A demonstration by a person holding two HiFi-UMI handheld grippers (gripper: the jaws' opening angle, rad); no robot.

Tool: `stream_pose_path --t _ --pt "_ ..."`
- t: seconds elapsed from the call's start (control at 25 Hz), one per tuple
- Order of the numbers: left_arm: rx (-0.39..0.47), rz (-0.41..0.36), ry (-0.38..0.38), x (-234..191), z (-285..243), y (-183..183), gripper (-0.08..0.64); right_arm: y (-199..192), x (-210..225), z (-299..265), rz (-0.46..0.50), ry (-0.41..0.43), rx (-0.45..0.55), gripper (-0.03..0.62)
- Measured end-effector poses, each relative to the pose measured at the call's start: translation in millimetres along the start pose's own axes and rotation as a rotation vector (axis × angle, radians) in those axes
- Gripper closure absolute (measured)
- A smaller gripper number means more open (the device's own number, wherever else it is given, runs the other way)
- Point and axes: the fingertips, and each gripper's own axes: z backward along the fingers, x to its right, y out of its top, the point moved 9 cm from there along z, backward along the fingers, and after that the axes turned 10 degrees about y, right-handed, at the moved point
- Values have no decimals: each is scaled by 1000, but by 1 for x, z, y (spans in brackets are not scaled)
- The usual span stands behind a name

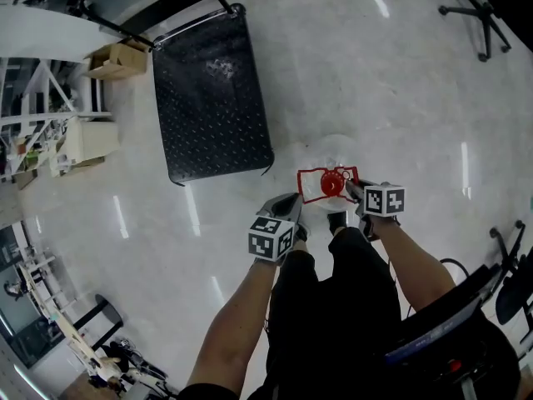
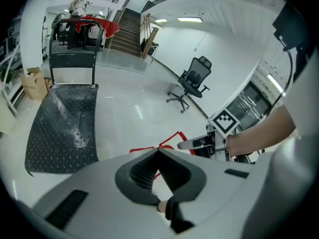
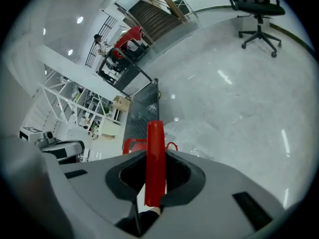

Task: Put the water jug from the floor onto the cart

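The clear water jug stands in front of my feet, topped by a red cap and a red handle frame. My right gripper is shut on a red bar of that handle, which runs straight up between its jaws. My left gripper is at the handle's left edge. Its jaw tips are together and a thin red strip shows between them. The black platform cart lies on the floor beyond the jug, to the left, with its push bar at the far end.
A cardboard box and white shelving stand left of the cart. An office chair is on the open floor to the right, and a chair base at the top right. My legs are just behind the jug.
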Motion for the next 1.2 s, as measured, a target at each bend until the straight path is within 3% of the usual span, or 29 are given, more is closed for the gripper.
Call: stream_pose_path --t 0.24,0.68,0.96,1.2 --pt "72 60 33 -27 48 7 560 26 -57 13 65 12 0 532" --pt "328 135 79 -103 179 29 560 65 -198 33 160 85 77 532" --pt "430 142 153 -179 262 17 560 90 -301 -23 216 140 99 532" --pt "499 200 219 -244 317 -9 560 102 -393 -103 280 191 58 532"
